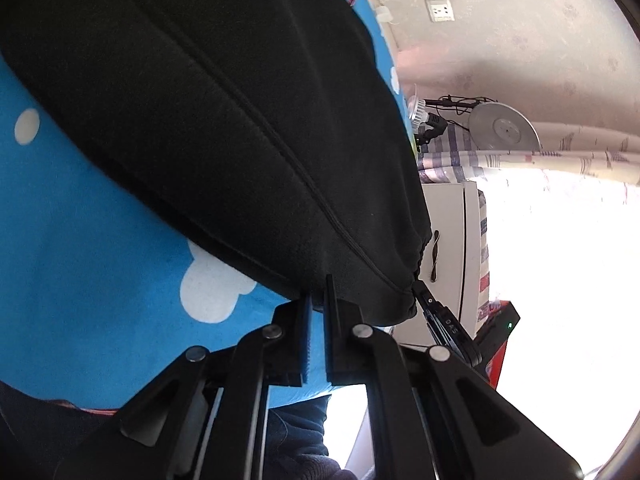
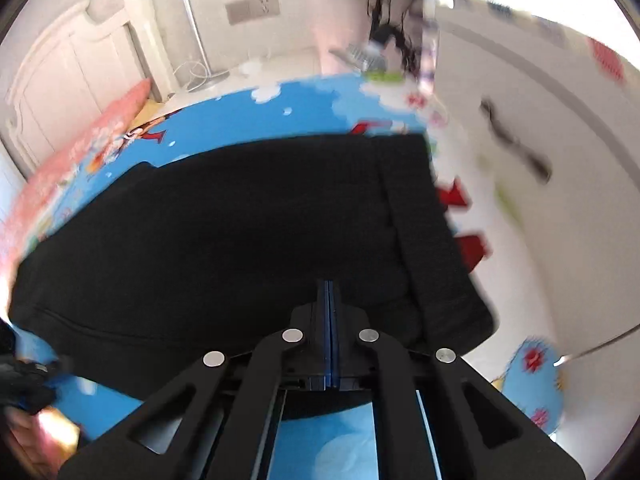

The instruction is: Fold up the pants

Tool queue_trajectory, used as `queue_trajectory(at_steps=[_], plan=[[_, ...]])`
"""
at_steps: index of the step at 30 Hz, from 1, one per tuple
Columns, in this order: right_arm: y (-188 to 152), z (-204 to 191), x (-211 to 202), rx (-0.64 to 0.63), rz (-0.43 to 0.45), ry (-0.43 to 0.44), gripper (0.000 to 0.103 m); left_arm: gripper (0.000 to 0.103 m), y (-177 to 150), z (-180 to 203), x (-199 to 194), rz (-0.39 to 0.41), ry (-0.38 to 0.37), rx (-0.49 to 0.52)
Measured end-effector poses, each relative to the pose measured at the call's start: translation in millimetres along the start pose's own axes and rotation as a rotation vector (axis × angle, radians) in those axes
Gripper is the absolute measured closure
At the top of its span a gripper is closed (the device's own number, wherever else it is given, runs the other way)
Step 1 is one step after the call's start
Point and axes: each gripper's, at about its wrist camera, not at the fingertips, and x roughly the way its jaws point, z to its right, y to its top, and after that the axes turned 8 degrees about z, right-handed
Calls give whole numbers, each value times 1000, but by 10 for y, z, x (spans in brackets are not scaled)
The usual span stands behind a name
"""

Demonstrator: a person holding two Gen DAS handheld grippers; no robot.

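Both tongs, left tongs (image 1: 317,300) and right tongs (image 2: 329,300), are pinched shut on the black pants' (image 1: 224,120) near edge on the bed (image 1: 80,240), so the fold's lift seems next.

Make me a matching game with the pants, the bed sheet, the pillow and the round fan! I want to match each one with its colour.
Things:
1. pants
2. bed sheet
3. pillow
4. round fan

Colours:
A. blue with white clouds
B. silver grey
C. black
D. pink

Right pairs: 1-C, 2-A, 3-D, 4-B
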Motion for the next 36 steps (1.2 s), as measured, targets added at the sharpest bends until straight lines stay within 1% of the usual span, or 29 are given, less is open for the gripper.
queue_trajectory(at_steps=[1,2,3,4,7,8,9,10,11,13,14,16,17,18,19,20,21,22,23,24,25,26,28,29,30,32,34,35,36], plan=[[2,-4,26,7,-7,-7,95,99,4,14,-7,2,0,8],[-1,-15,56,-8,-18,-33,73,99,14,10,9,1,-2,4],[-3,4,42,9,-21,1,87,99,22,-17,18,-3,2,-6],[-9,30,19,40,-30,79,100,99,16,-18,8,-3,2,-3],[-3,-25,44,-5,-20,0,99,99,13,30,-20,5,2,20],[0,-31,68,-17,-30,-27,74,99,14,23,-6,4,1,11],[5,-16,52,-11,-23,-11,76,99,11,12,-13,4,-3,1],[14,40,28,43,-22,55,101,99,2,22,-30,8,-3,4],[28,15,44,20,-44,50,100,99,2,14,-51,10,-3,7],[95,-37,88,-47,-22,-5,99,99,11,7,-30,7,1,8],[170,-49,130,-67,-32,-10,95,99,13,-26,-7,-1,4,-5],[358,-4,100,-55,28,14,6,99,1,-59,40,-19,13,-18],[499,43,85,-24,91,42,4,97,3,-63,66,-35,16,-23],[603,50,100,-19,100,55,4,96,4,-65,85,-56,21,-31],[763,78,170,-5,101,82,4,91,-3,-46,102,-91,9,-26],[872,103,229,14,112,99,4,72,-20,10,104,-129,-17,0],[962,111,312,17,115,85,4,66,-57,161,73,-173,-55,73],[1053,96,448,-15,104,37,4,65,-69,302,30,-188,-63,147],[1109,84,574,-49,105,13,4,64,-12,570,-74,-154,-36,289],[1137,87,715,-65,89,7,4,64,68,733,-141,-110,-14,370],[1120,107,831,-63,56,5,4,61,250,966,-220,-21,16,470],[1099,127,960,-59,20,-2,5,49,392,1108,-241,51,55,528],[965,164,1192,-91,-51,-98,6,37,715,1397,-102,205,168,716],[867,195,1293,-90,-100,-95,6,37,885,1494,110,228,257,812],[762,230,1343,-72,-138,-83,7,39,1043,1553,328,242,359,865],[718,256,1297,-65,-122,-90,7,44,1286,1636,665,229,416,932],[696,241,1284,-80,-112,-107,7,53,1537,1692,1103,143,480,1016],[690,242,1292,-78,-105,-113,7,53,1664,1696,1343,77,505,1057],[684,244,1300,-78,-99,-116,7,53,1736,1692,1492,38,526,1076]])
